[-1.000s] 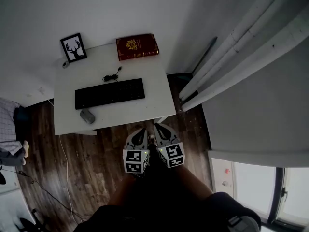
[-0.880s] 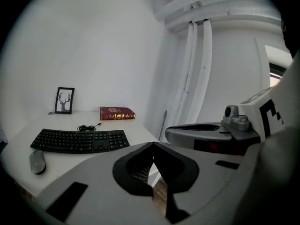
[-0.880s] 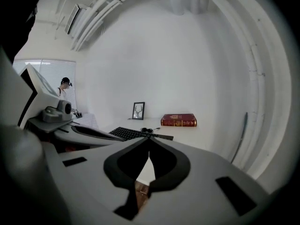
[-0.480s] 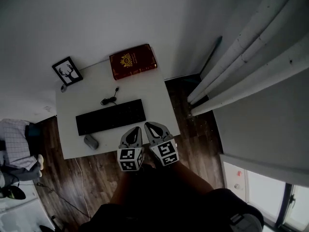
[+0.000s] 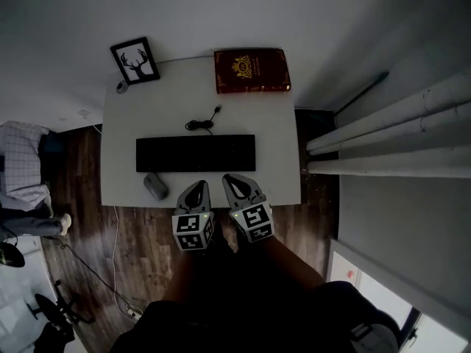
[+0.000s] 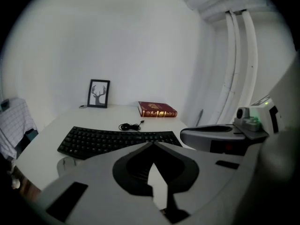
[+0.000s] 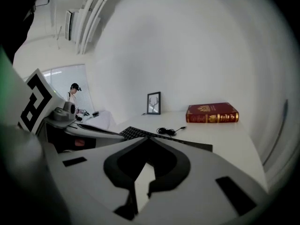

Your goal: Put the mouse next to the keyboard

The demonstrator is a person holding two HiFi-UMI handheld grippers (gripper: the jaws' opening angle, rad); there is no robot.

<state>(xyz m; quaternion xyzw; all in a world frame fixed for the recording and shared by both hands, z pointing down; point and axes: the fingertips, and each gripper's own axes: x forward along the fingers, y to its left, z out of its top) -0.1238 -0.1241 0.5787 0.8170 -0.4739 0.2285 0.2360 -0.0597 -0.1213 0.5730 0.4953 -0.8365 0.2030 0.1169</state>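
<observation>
White desk (image 5: 276, 169) against a pale wall, with dark wood floor (image 5: 147, 248) around it; a black keyboard (image 5: 196, 153) lies across the desk's middle and serves as the mark for everything else. Beyond the keyboard, towards the wall, a coiled black cable (image 5: 202, 122) rests just behind its far edge; further behind it and to its right lies a red book (image 5: 252, 70) with a gold emblem, flat on the desk; further behind it and to its left a small black frame (image 5: 135, 61) with a deer silhouette stands upright. The grey mouse (image 5: 155, 187) sits on the desk just in front of the keyboard's left end, close to its near edge but apart from it; in the left gripper view it shows only partly, below the keyboard's left corner. The left gripper (image 5: 199, 186) hangs in front of the keyboard's middle, over the desk's near edge, its jaws closed tip to tip with nothing between them; the mouse lies to its left, untouched. The right gripper (image 5: 230, 179) hangs just beside it, in front of the keyboard's right half, its jaws likewise drawn together and empty. To the right of the keyboard, off the desk, white pipes (image 5: 383, 134) run along the wall.
</observation>
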